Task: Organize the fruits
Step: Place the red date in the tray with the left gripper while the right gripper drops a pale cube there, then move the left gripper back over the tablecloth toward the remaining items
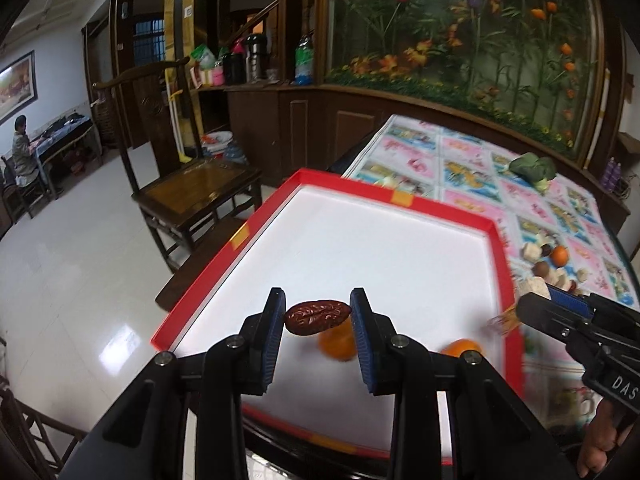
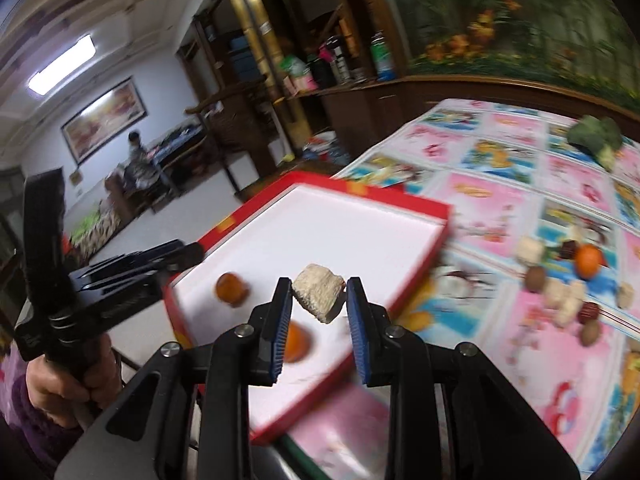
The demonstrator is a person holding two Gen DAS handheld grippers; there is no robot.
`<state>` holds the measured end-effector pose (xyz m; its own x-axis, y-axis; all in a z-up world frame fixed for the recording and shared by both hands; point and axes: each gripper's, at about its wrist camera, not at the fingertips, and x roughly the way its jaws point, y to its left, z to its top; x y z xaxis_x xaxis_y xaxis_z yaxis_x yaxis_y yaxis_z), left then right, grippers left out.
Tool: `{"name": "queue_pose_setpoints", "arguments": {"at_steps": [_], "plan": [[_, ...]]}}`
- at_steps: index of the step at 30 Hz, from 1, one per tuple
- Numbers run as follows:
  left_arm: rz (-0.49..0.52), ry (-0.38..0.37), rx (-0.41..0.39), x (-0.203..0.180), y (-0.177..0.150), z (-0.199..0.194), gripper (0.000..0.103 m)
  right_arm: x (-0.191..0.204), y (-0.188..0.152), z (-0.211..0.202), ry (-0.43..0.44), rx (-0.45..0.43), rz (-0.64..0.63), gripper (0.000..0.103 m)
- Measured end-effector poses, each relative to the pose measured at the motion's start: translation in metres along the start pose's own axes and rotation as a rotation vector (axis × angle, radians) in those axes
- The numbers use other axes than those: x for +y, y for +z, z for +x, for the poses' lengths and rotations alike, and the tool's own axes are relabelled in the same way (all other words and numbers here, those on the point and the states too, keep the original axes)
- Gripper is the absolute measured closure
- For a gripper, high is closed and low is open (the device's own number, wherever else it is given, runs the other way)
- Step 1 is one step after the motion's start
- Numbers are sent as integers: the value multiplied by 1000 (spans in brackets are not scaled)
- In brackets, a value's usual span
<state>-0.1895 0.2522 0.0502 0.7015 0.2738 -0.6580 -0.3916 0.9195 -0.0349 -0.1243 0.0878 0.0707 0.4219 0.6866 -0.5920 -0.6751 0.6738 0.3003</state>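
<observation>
Red date [image 1: 318, 317] in left gripper [image 1: 318, 314] — right gripper [image 2: 319, 298] (beige chunk [image 2: 318, 298]).

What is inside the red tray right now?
Two oranges lie on the white floor of the red tray: one in the open, the other partly hidden behind a finger. The tray's near corner is covered by the grippers, so unseen.

Wrinkled dark-red date [image 1: 318, 317] pinched lengthwise between blue pads, above the red-rimmed white tray [image 1: 404, 200]. Pale rough chunk [image 2: 318, 298] gripped likewise, tilted, over the tray's near right part. Two oranges [image 1: 338, 344] — blurred — inside the tray, near side. More pale pieces, nuts and an orange [image 2: 588, 260] scattered on the cloth, far right.
</observation>
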Motion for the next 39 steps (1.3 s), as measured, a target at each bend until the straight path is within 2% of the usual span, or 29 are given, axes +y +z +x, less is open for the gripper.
{"name": "queue_pose_setpoints", "arguments": {"at_steps": [3, 10, 15, 19, 20, 21, 22, 25, 27, 33, 39], "plan": [[-10, 4, 5, 8, -2, 1, 71, 13, 3, 24, -5, 39, -17, 73], [10, 22, 19, 9, -9, 10, 70, 16, 5, 55, -38, 107, -20, 73], [41, 12, 27, -1, -8, 17, 70, 13, 3, 71, -69, 143, -2, 73], [81, 37, 10, -14, -5, 19, 70, 7, 2, 83, -94, 206, 15, 73], [89, 34, 14, -16, -4, 20, 64, 7, 2, 83, -94, 213, 15, 73], [96, 31, 21, -17, -4, 22, 52, 5, 3, 85, -93, 225, 19, 72], [99, 37, 26, -20, -4, 21, 46, 5, 2, 85, -92, 236, 21, 72], [117, 41, -9, -25, -4, 13, 43, 2, 3, 85, -74, 250, 24, 66], [127, 33, -23, -28, -5, 7, 35, 2, 1, 82, -83, 255, 14, 64], [128, -2, -40, -33, -10, -6, 32, -7, -2, 73, -109, 301, 46, 64], [135, -26, -50, -37, -10, -14, 32, -13, -3, 57, -112, 288, 69, 64]]}}
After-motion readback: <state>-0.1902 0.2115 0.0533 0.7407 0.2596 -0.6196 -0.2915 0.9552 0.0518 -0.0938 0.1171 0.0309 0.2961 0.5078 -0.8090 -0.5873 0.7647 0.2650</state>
